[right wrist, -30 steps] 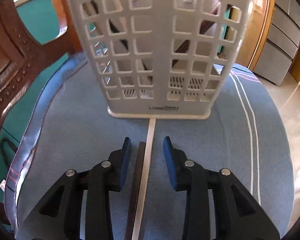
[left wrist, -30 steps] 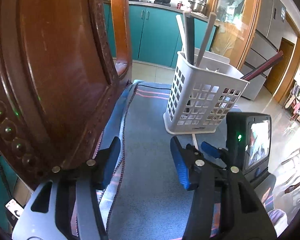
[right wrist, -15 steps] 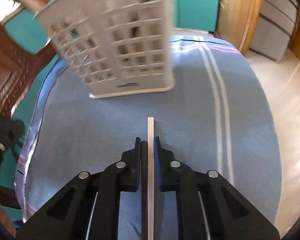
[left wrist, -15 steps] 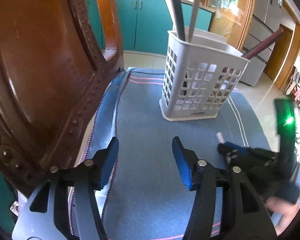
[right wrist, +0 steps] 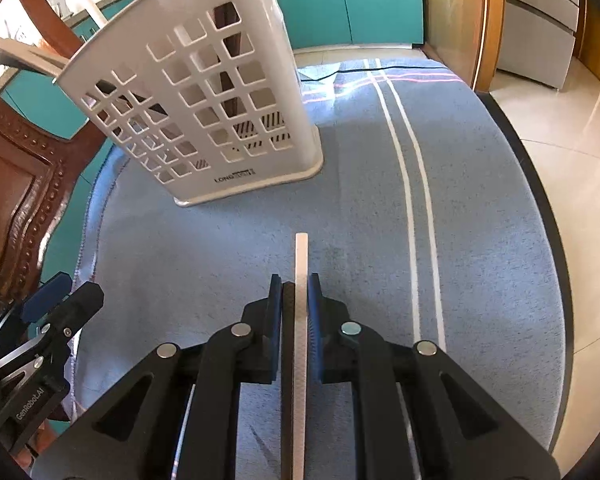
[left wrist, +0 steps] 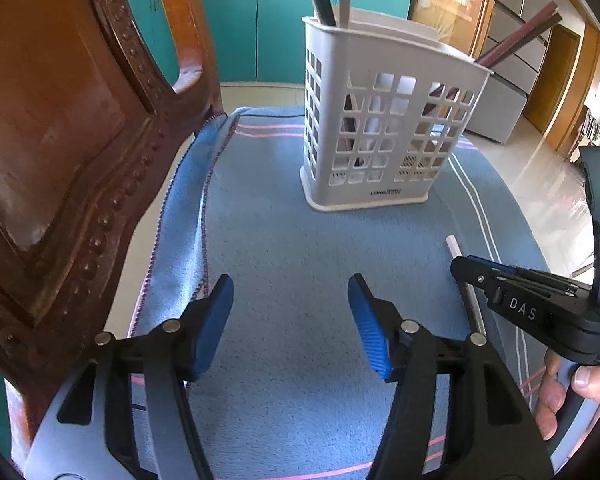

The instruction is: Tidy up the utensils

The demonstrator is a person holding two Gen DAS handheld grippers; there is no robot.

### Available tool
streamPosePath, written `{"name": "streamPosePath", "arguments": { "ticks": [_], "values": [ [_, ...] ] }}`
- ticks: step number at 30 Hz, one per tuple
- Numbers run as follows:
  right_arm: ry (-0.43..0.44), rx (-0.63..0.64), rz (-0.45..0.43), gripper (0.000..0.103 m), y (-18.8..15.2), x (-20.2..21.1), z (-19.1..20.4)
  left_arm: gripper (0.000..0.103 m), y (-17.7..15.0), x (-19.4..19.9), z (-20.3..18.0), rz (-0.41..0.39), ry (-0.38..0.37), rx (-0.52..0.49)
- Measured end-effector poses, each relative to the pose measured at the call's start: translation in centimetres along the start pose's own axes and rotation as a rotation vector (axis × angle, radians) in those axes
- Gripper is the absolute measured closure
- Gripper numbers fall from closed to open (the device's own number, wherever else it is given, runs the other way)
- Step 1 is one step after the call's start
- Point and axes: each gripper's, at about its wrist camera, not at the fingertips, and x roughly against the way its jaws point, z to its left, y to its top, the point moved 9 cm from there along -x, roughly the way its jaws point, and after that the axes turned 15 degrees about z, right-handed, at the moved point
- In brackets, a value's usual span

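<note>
The step in hand was a pick-up. The right gripper [right wrist: 294,284] was clamped on two chopsticks side by side, a white chopstick [right wrist: 301,256] and a dark chopstick [right wrist: 287,312], the white one poking forward past the fingertips over the blue cloth [right wrist: 480,240]. The left wrist view showed the same grip from the side, and it looked as if the pair was carried clear of the cloth, though that could not be told for certain.

The left gripper [left wrist: 290,320] hung with its jaws apart and nothing between them; its jaws had just been opening.

The next move, as it seemed, called for tipping the chopsticks upright and bringing them over the rim of the white basket [right wrist: 204,92], which stood upright on the cloth ahead and to the left of the right gripper. They would have to go down into a compartment that already held others; dark and pale handles stuck out of the basket's top and leaned over its edge, and these could foul the entry.

A carved wooden chair back [left wrist: 60,140] stood close on the left side, crowding the left hand's room. Teal cabinets [left wrist: 236,28] lay behind, well apart.
</note>
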Motion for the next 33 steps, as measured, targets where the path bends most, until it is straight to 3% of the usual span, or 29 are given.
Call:
{"name": "streamPosePath", "arguments": {
  "ticks": [11,18,22,28,33],
  "values": [
    [-0.024,0.006,-0.012,0.084,-0.3,0.1,-0.4,0.038,-0.5,-0.9,-0.4,0.023,0.006,-0.022],
    [-0.026,-0.019,-0.030,0.080,-0.4,1.5,-1.9,0.039,-0.4,-1.6,0.5,0.073,-0.118,0.050],
    [-0.031,-0.025,-0.034,0.077,-0.3,1.9,-2.6,0.039,-0.5,-2.2,-0.9,0.095,-0.154,0.014],
    [-0.029,-0.024,-0.033,0.074,-0.3,2.2,-3.2,0.039,-1.5,-3.1,-3.3,0.120,-0.133,-0.062],
    [0.013,0.009,0.007,0.074,0.1,0.2,-1.6,0.038,-2.2,-4.1,-3.9,0.143,-0.098,-0.087]
  ]
}}
